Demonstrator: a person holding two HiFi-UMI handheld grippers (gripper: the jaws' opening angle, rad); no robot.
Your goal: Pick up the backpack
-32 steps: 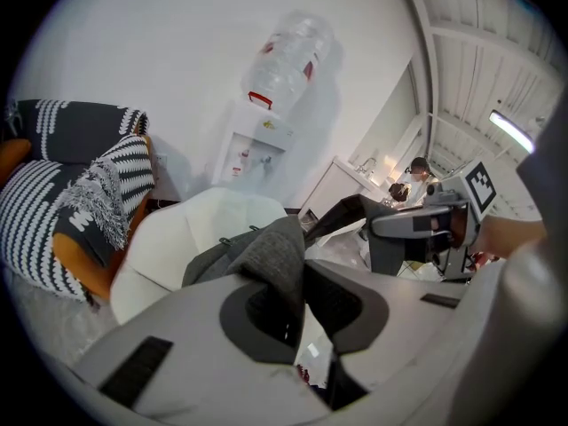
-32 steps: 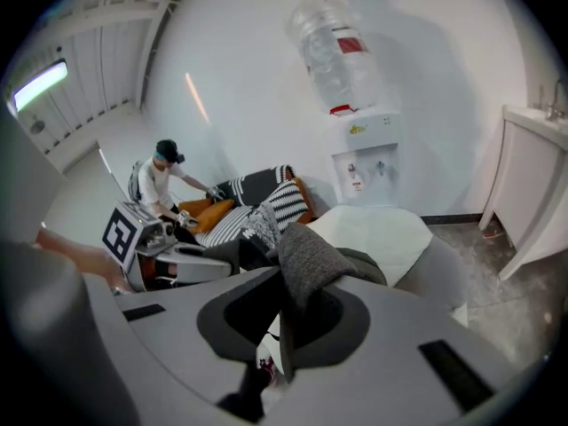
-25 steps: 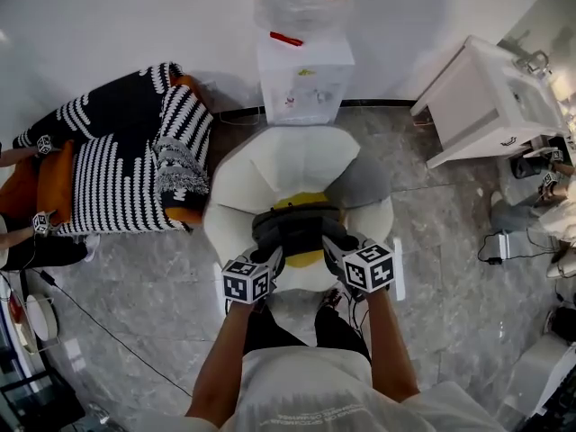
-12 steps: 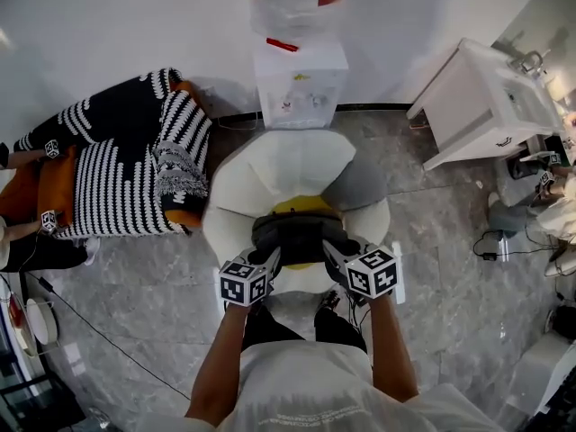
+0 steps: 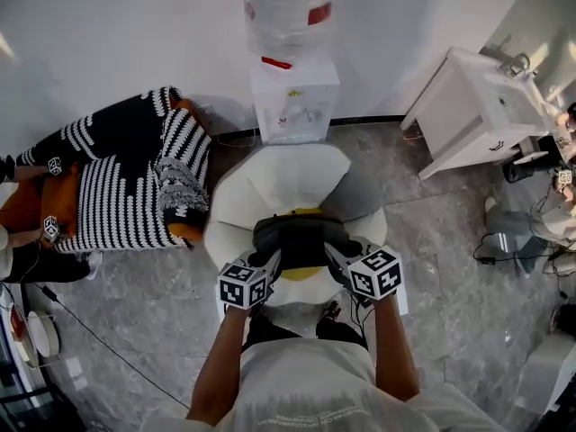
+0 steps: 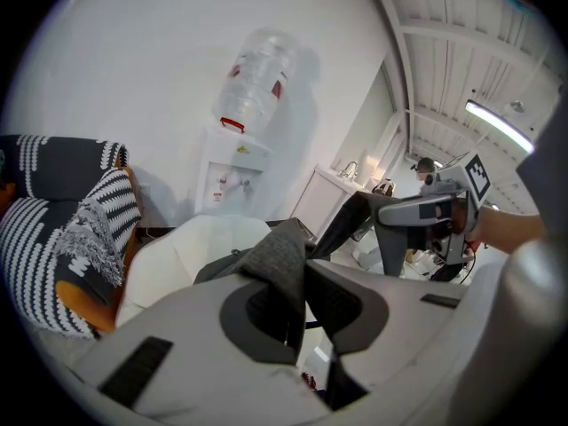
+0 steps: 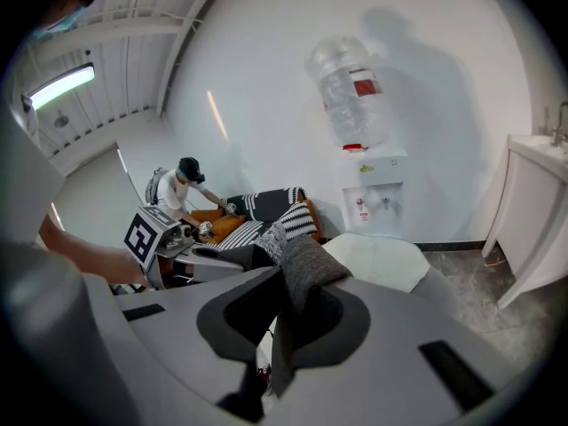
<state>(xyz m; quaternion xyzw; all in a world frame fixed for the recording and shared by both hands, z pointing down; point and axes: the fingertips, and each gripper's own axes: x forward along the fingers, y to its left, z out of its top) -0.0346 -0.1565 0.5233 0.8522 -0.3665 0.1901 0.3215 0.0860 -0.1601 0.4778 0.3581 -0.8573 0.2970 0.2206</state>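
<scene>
A dark grey backpack (image 5: 299, 239) hangs between my two grippers above a white armchair (image 5: 270, 178) with a yellow cushion (image 5: 304, 273). My left gripper (image 5: 268, 264) is shut on a grey fabric strap (image 6: 282, 260) at the pack's left side. At the pack's right side my right gripper (image 5: 335, 257) is shut on the other strap (image 7: 306, 269). In the left gripper view the right gripper (image 6: 426, 211) shows across the stretched fabric. The left gripper's marker cube (image 7: 146, 233) shows in the right gripper view.
A water dispenser (image 5: 292, 97) with a bottle stands against the wall behind the chair. A sofa with a black-and-white striped blanket (image 5: 135, 178) is at the left. A white cabinet (image 5: 472, 115) sits at the right. A person (image 7: 182, 189) bends over the sofa.
Both grippers have risen with the backpack, which now hangs higher above the armchair seat. More of the yellow cushion is covered by the pack.
</scene>
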